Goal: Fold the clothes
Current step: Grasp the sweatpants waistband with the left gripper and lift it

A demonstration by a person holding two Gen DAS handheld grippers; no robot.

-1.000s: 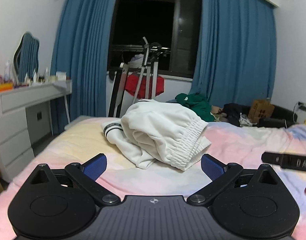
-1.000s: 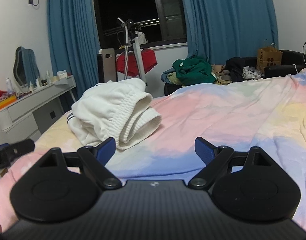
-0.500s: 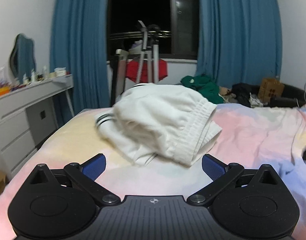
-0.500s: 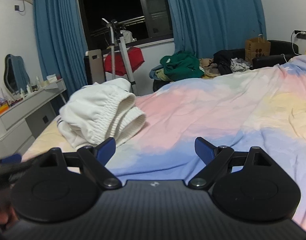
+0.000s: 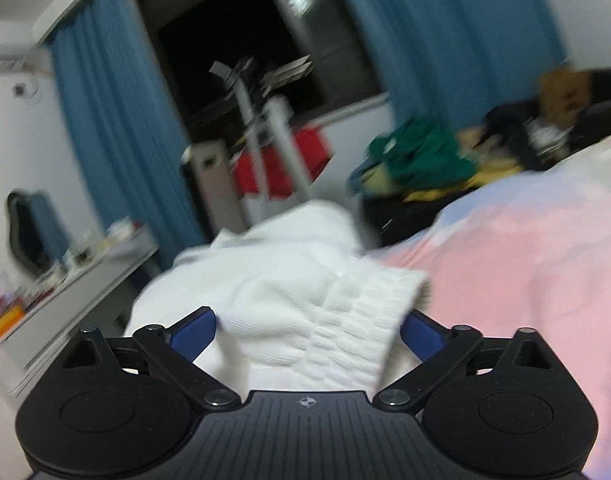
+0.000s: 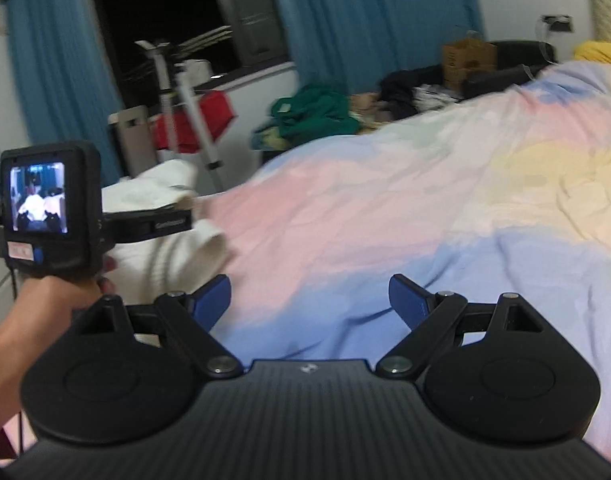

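A crumpled white garment [image 5: 281,292] with a ribbed elastic waistband lies at the near left corner of the bed. My left gripper [image 5: 307,334] is open, and the waistband bulges between its two blue fingertips. This view is blurred by motion. In the right wrist view the same white garment [image 6: 173,216] shows at the left, partly hidden behind the left gripper's body, which a hand [image 6: 37,308] holds. My right gripper [image 6: 309,300] is open over bare bedsheet, to the right of the garment and apart from it.
The bed carries a pastel pink, blue and yellow sheet [image 6: 385,216]. Beyond it stand a drying rack with a red cloth [image 6: 193,120], a pile of green and dark clothes [image 6: 321,114], blue curtains and a dark window. A white dresser [image 5: 77,280] stands at the left.
My left gripper has pushed forward and tilted until the white garment's waistband sits between its fingers. The right gripper has swung right, and the left gripper with its hand now shows in its view.
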